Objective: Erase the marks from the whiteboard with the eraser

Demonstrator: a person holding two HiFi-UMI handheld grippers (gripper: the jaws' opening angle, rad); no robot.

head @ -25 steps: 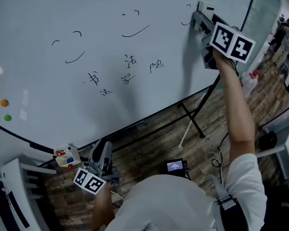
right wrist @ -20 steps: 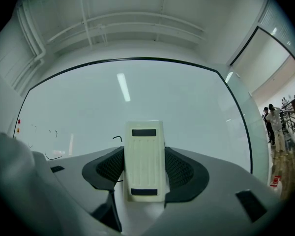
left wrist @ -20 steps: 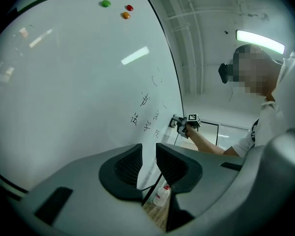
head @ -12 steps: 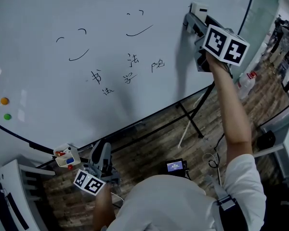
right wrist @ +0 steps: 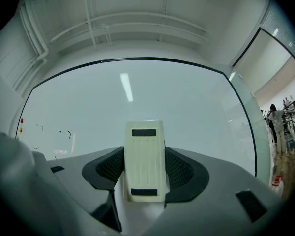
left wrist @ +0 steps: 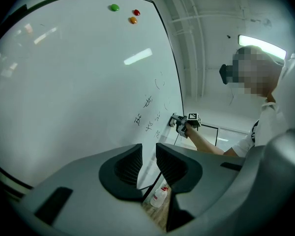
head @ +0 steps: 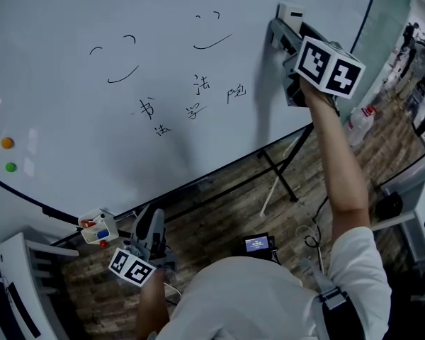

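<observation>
Currently, all positions are referenced to the whiteboard (head: 127, 140).

Left edge of the whiteboard: three round magnets (head: 7, 142), red, orange and green, sit on the surface.

Below the whiteboard's lower-left edge: a small tray (head: 98, 227) holds coloured items. Just beside it, the left gripper (left wrist: 148, 163) is held low and close to the person's body, with the arm bent. Its jaws stand a narrow gap apart, with nothing between them.

Centre of the whiteboard: two smiley-face marks (head: 117, 62) are drawn in the upper area. Several handwritten characters (head: 191, 101) sit beneath them.

Upper right of the whiteboard: the right arm (head: 343, 183) is extended nearly straight from the shoulder, forearm bare. The right gripper (head: 287, 30) points at the surface. Its jaws are closed on the cream eraser (right wrist: 145, 161), gripping it by its two long sides. The eraser is at the surface, to the right of all the marks. Contact with the surface cannot be confirmed.

Beyond the whiteboard's right edge: a bottle (head: 359, 122) with a red cap stands on the wooden floor (head: 234, 204).
</observation>
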